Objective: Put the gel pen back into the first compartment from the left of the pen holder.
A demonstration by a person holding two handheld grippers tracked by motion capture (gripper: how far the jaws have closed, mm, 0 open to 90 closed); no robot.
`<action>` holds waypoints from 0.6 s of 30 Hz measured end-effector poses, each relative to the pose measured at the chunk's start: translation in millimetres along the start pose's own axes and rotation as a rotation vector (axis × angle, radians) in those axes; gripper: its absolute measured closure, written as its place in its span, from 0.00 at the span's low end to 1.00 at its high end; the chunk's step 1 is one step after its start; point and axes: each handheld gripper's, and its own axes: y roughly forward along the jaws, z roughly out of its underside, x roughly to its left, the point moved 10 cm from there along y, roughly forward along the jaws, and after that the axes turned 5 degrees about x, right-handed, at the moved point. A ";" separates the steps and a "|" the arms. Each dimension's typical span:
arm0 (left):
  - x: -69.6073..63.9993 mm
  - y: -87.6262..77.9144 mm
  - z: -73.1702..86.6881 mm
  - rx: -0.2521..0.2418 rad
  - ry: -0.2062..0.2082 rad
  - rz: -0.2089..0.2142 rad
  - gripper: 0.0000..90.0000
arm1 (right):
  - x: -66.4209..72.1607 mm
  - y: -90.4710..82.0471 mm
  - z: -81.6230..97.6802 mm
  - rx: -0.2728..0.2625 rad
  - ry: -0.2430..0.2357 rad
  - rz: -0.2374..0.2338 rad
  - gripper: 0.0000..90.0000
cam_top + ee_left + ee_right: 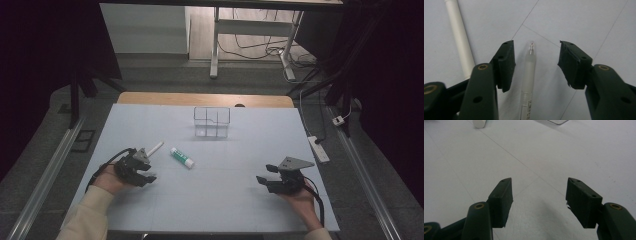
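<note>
A frosted, see-through pen [529, 72] lies on the white table between the jaws of my left gripper [536, 50], closer to the left jaw; neither pad touches it, so the gripper is open. A white stick [459, 37] lies just outside the left jaw, also seen as the white stick [155, 148] beyond my left gripper [148, 176]. A green-and-white glue stick [182, 157] lies to its right. My right gripper [264, 173] rests at the table's right, and in its own view the right gripper [539, 181] is open with nothing between its jaws.
A clear compartmented box [212, 121] stands near the far middle of the white table top [235, 200]. A power strip [318, 148] and cables lie off the right edge. The glue stick's white end [479, 123] shows far ahead in the right gripper view.
</note>
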 end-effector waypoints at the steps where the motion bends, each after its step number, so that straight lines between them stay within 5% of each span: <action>1: 0.7 1.1 0.8 0.003 -0.005 0.006 0.55 | -0.1 0.0 0.1 0.000 0.001 0.001 0.42; 11: 0.6 8.5 3.6 0.041 0.006 0.046 0.61 | -0.1 -0.2 0.7 0.000 -0.002 0.004 0.42; 18: 7.1 10.0 4.6 0.038 0.010 0.046 0.78 | -3.2 -1.1 1.1 -0.001 0.007 0.015 0.42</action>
